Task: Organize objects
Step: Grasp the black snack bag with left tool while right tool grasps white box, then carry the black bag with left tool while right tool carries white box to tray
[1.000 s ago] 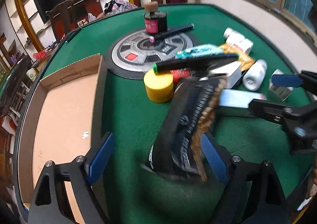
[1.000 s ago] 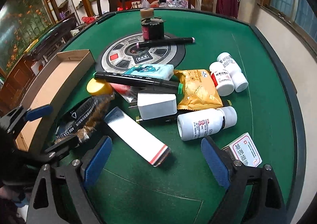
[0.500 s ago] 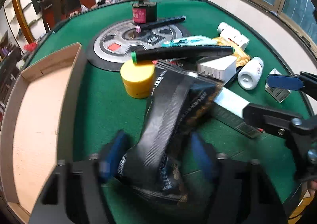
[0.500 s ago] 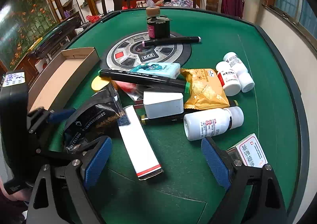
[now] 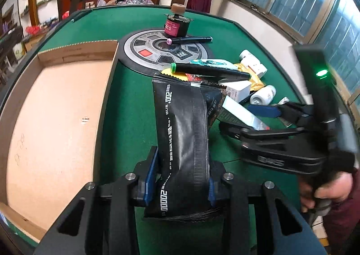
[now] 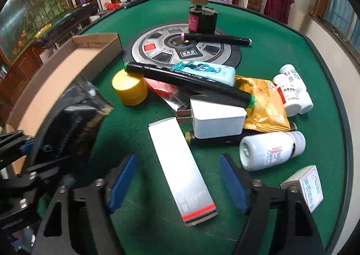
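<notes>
- Here, the left gripper [image 5: 181,178] pinches a black foil pouch [image 5: 184,140] between its blue pads, the pouch standing lengthwise out ahead of the tool above the green felt table [image 5: 132,106].
- The pouch's far end hangs near a yellow round tin [image 6: 130,90] and the cluttered pile; its near end droops below the jaws.
- To the left of the pouch lies an open cardboard tray [image 5: 56,108], its long wall running alongside the felt just beside the left tool.
- The right gripper [image 6: 178,183] is spread wide, its blue pads on either side of a long white box [image 6: 180,167] with a red stripe at its near end; the pads stand apart from the box, which lies flat on the felt.
- Beyond the box sits a white charger block [image 6: 217,123], with a black marker [image 6: 189,81] resting slantwise across the pile and a teal packet [image 6: 204,70] behind it.
- A gold snack bag [image 6: 263,106] lies to the right of the charger, touching two white pill bottles [image 6: 292,90]; a third white bottle [image 6: 270,150] lies on its side nearer the camera.
- A small white carton [image 6: 308,187] sits by the right finger.
- On the grey round centre panel [image 6: 157,52] stand a dark ink bottle [image 6: 202,18] and a second black pen [image 6: 218,38].
</notes>
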Action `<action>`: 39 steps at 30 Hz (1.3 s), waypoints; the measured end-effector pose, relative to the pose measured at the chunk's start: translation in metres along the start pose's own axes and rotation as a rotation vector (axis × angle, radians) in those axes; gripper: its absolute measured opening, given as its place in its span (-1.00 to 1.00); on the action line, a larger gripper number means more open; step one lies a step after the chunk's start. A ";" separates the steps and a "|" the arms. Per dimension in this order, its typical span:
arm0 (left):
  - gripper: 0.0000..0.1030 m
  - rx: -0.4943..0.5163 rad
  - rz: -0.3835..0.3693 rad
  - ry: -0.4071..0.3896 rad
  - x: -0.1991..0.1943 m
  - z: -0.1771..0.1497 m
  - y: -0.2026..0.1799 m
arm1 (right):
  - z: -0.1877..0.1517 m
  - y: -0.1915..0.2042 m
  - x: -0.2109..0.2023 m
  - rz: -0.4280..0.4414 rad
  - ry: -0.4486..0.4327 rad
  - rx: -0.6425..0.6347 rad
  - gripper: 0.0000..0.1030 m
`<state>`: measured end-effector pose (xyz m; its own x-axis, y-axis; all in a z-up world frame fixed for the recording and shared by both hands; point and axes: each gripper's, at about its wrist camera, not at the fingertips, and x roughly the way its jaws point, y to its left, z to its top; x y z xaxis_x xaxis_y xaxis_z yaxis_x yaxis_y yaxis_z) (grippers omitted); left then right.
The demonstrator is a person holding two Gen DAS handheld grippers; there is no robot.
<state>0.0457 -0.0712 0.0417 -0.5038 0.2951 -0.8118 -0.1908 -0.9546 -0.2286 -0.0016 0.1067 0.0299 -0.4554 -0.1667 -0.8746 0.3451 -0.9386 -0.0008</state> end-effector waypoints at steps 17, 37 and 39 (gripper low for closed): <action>-0.32 -0.065 -0.235 -0.288 -0.121 -0.017 0.023 | -0.022 -0.008 -0.088 0.124 -0.153 0.109 -0.44; -0.32 -0.032 -0.607 -0.529 -0.292 -0.009 0.039 | -0.039 -0.031 -0.338 0.493 -0.540 0.289 -0.42; -0.32 -0.016 -0.601 -0.548 -0.318 -0.003 0.042 | -0.034 -0.020 -0.368 0.494 -0.568 0.263 -0.42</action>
<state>0.2008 -0.2052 0.2890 -0.6606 0.7310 -0.1710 -0.5501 -0.6263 -0.5524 0.1867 0.1967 0.3352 -0.6733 -0.6442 -0.3628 0.4434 -0.7445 0.4991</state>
